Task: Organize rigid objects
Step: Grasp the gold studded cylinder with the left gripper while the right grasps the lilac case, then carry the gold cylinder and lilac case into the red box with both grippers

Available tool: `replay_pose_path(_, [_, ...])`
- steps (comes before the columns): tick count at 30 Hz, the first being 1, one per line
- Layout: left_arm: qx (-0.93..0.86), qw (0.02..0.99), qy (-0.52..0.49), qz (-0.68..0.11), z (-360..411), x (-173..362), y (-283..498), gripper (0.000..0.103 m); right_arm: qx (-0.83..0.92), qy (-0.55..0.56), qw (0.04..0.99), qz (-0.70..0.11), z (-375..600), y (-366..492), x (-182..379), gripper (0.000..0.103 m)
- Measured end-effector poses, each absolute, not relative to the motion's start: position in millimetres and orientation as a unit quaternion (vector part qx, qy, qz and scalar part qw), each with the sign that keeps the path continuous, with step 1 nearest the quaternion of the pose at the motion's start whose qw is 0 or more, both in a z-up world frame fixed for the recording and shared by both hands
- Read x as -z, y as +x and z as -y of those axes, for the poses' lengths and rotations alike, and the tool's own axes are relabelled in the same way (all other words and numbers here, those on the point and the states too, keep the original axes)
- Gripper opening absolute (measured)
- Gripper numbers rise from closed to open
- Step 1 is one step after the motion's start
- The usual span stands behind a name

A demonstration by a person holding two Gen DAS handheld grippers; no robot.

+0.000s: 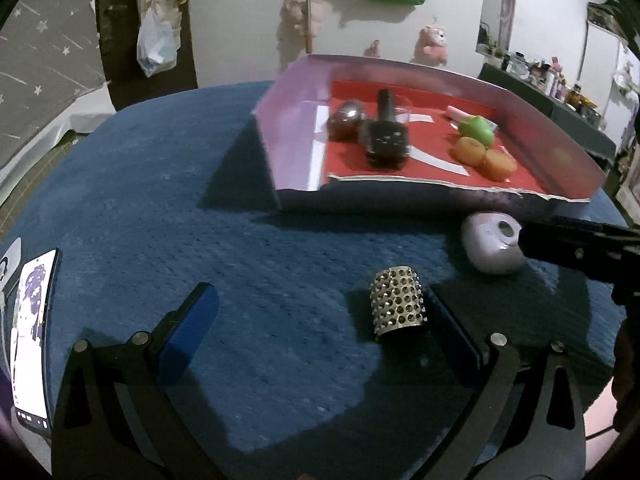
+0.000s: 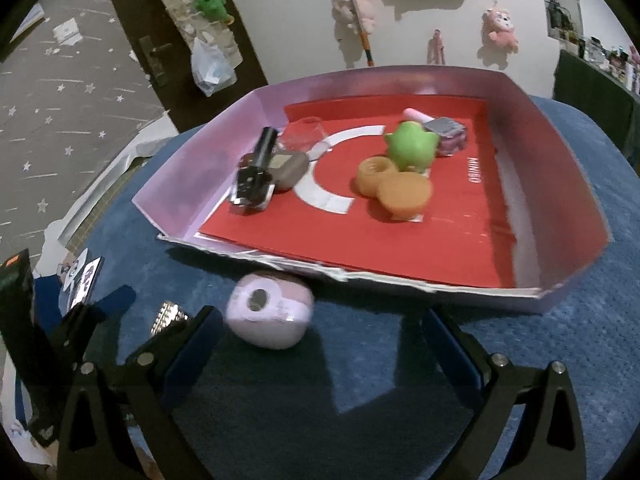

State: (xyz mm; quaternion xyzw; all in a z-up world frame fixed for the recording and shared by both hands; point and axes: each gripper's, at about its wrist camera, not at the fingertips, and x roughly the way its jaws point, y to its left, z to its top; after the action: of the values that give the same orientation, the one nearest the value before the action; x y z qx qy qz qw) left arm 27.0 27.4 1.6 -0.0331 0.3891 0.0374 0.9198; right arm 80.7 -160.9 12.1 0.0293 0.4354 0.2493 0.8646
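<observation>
beside lilac case [image 2: 269,314], right tool [image 2: 320,332] perhaps level

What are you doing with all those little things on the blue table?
A person is tidying small things into the purple box. Some toys already lie inside. Two things are on the blue cloth: a studded metal cylinder near the open left gripper, and a lilac pod in front of the open right gripper. Neither is held.

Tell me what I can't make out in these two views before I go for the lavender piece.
- Lavender case: blurred in the right wrist view; the right gripper's tip hides its edge in the left wrist view.
- Perforated metal cylinder: mostly hidden behind the right gripper's left finger.
- Small items behind the green toy in the tray: partly covered.
- Phone: cut by the frame edge.
</observation>
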Motion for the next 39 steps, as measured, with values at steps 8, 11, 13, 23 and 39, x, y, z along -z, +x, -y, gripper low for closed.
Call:
replay_pose_path(8, [-0.012,0.922,-0.013,-0.386,-17,-1,33,0.063,-0.261,0.001,0.860,-0.438,133,78,-4,0.078])
replay_pose_path(11, [0.004,0.923,-0.009,-0.385,-14,-3,34,0.046,-0.263,-0.004,0.860,-0.437,130,79,-3,0.067])
replay_pose_path(13, [0.017,0.922,-0.010,-0.386,-11,-4,35,0.037,-0.271,-0.004,0.857,-0.438,127,79,-3,0.059])
replay_pose_path(23, [0.039,0.923,-0.015,-0.383,-7,-13,33,0.024,-0.293,0.005,0.851,-0.436,135,73,-11,0.057])
replay_pose_path(39, [0.074,0.930,-0.040,-0.358,-3,-42,33,0.024,-0.326,0.055,0.851,-0.409,166,62,-52,0.057])
